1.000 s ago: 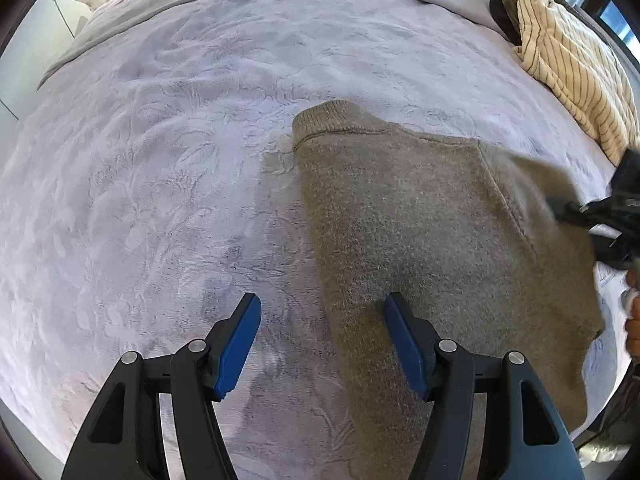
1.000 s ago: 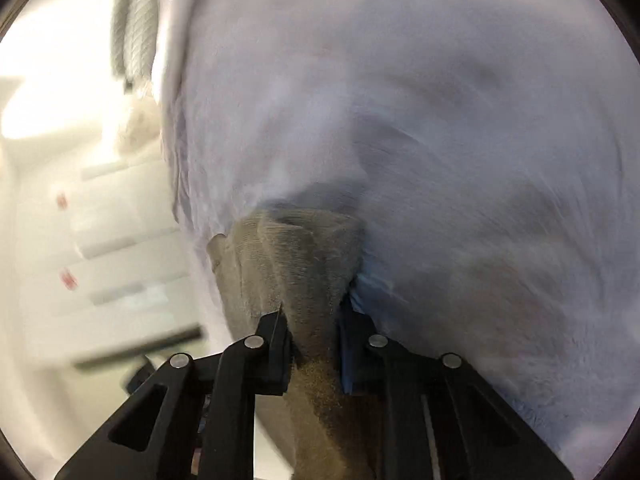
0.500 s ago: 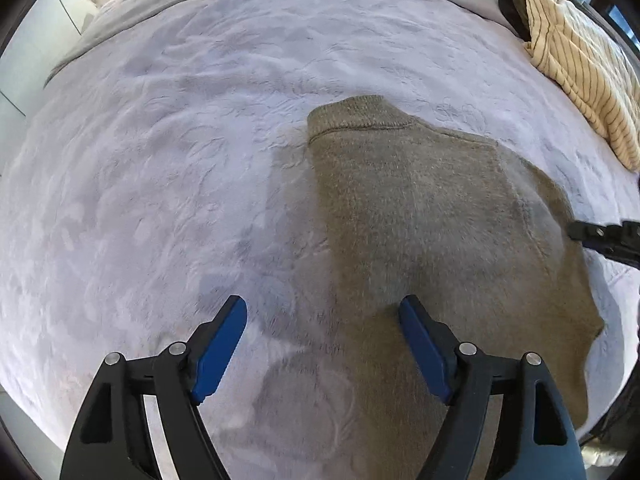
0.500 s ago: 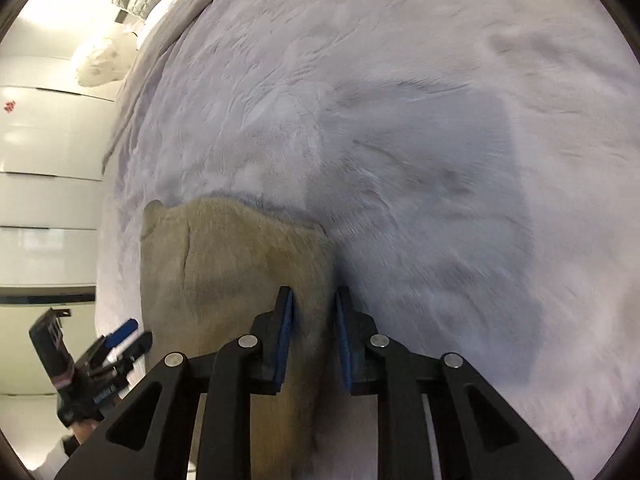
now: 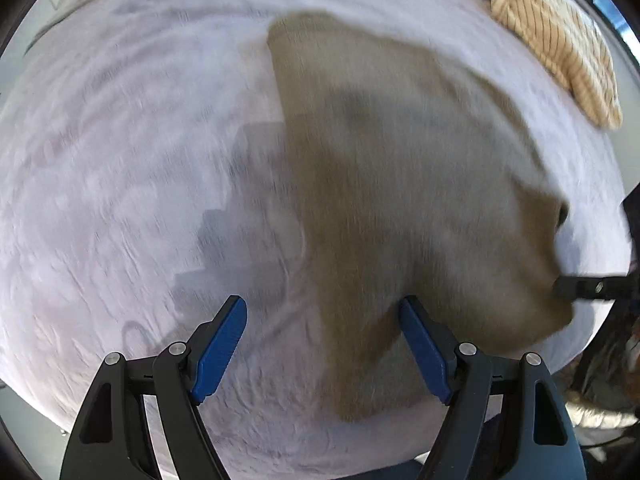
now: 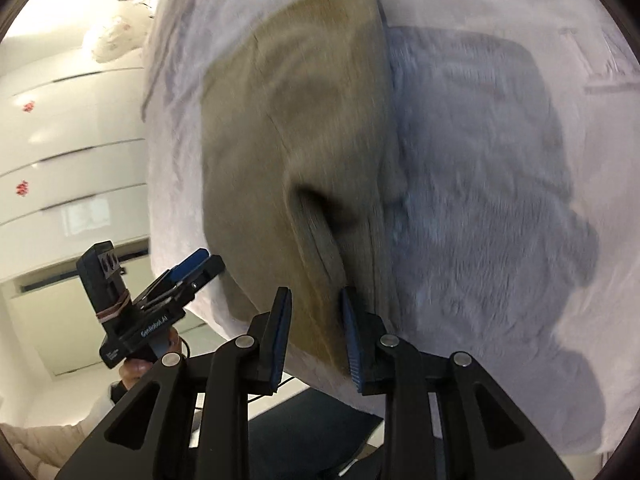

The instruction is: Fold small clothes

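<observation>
Olive-brown knitted garment (image 5: 400,184) spread on a pale lilac textured bedspread (image 5: 120,160), ribbed hem end lying farthest from the left wrist camera, near end reaching toward the bed's edge. Left gripper (image 5: 322,354) pointing down over the cover with blue pads wide apart, nothing pressed between them, garment's left edge running beneath the gap. Right gripper (image 6: 314,332) narrow, jaws closing, a lifted fold of the garment's edge between the blue pads and pulled up off the bedspread. Cream striped cloth (image 5: 556,40) bunched at the far right of the bed, well apart from the garment. No containers in view.
</observation>
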Demonstrator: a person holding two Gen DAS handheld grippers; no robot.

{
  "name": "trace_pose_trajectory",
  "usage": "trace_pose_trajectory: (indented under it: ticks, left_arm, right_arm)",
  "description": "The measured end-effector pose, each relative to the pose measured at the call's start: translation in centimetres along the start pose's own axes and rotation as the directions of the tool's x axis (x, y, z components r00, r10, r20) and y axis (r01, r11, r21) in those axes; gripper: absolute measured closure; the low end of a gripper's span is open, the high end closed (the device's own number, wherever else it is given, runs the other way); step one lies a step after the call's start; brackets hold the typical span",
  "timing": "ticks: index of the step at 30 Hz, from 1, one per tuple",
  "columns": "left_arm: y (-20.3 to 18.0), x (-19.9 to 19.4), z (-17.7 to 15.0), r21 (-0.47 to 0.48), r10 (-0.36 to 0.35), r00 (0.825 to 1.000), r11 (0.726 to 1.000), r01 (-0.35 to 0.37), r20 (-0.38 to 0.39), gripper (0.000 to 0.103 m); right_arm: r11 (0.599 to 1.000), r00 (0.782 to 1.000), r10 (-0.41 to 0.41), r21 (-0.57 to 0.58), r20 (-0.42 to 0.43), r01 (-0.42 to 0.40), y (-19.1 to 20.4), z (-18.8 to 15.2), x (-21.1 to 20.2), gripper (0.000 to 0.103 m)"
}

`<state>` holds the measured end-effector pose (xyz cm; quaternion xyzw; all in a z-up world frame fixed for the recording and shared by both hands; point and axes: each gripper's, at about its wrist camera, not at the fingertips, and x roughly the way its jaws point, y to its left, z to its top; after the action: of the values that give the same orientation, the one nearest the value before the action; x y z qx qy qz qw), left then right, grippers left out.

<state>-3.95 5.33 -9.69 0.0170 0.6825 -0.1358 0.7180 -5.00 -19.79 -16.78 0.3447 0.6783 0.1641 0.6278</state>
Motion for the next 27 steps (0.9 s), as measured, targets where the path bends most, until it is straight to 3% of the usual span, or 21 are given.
trace_pose_trajectory:
  ticks: [1,5,10,15,18,23,27]
  left_arm:
    - [-0.2,0.5,-0.6,0.018,0.012,1.0,1.0,-0.012,-0.009,0.023]
    - [-0.7,0.9,-2.2,0.068,0.041,0.999,0.997,-0.041,-0.001,0.023]
    - [-1.4,1.4,-3.1,0.11,0.067,0.998,0.992,-0.068,0.01,0.017]
    - [-0.2,0.6,-3.9,0.045,0.032,0.999,0.999,-0.031,-0.02,0.017]
    - [1.1,-1.1,-3.6,0.003,0.041,0.999,0.999,-0.041,0.0,0.017]
    - [2.1,-3.7,-1.8,-0.042,0.041,0.994,0.998,-0.037,0.098,0.017]
    - [1.7,-3.5,0.8,-0.052,0.06,0.991,0.997,-0.054,0.123,0.017]
  right_arm:
    - [0.999,0.999,-0.033,-0.03,0.004,0.033,0.6,-0.2,-0.1,0.096]
    - [0.975,0.983,-0.179,-0.127,0.025,0.181,2.8,-0.2,0.3,0.096]
    - [0.894,0.921,-0.387,-0.231,0.039,0.385,2.2,0.4,3.9,0.097]
    - [0.896,0.923,-0.383,-0.227,0.037,0.381,2.0,0.3,3.1,0.096]
    - [0.905,0.931,-0.361,-0.221,0.052,0.364,2.5,0.3,0.9,0.096]
    - [0.909,0.923,-0.323,-0.201,0.211,0.364,3.6,1.1,-4.6,0.096]
    - [0.892,0.907,-0.336,-0.224,0.255,0.393,5.2,3.6,-4.7,0.093]
